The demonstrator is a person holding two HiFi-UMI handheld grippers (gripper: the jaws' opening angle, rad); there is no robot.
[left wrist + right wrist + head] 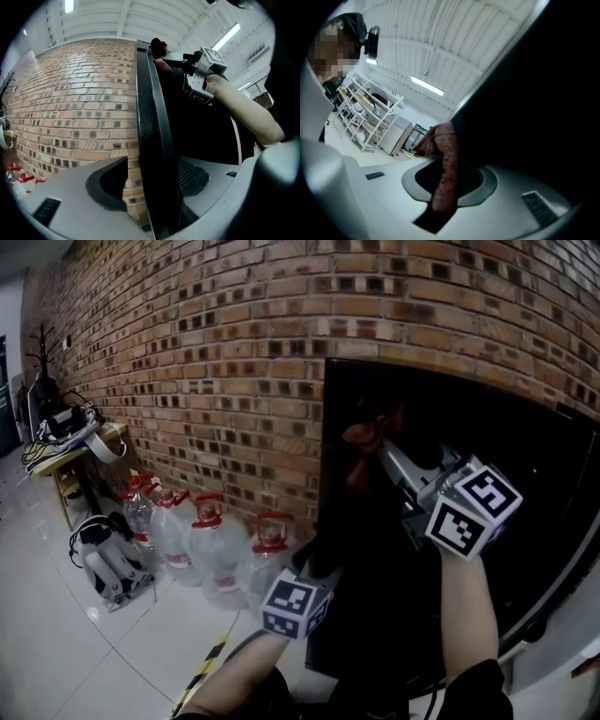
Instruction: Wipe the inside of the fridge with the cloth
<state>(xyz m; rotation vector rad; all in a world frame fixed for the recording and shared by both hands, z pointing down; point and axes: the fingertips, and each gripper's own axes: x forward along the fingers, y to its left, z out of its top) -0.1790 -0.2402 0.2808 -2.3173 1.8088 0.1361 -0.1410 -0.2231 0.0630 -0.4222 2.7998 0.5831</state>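
Right hand-held gripper [387, 456] clamps the cloth [443, 145] for wiping; left hand-held gripper [153, 183], jaws parted, straddles the door [150, 117], probably steadying it.

Inside the fridge [553, 512] all is black and nothing can be told, and the cloth [364, 435] shows only as a dim lump.
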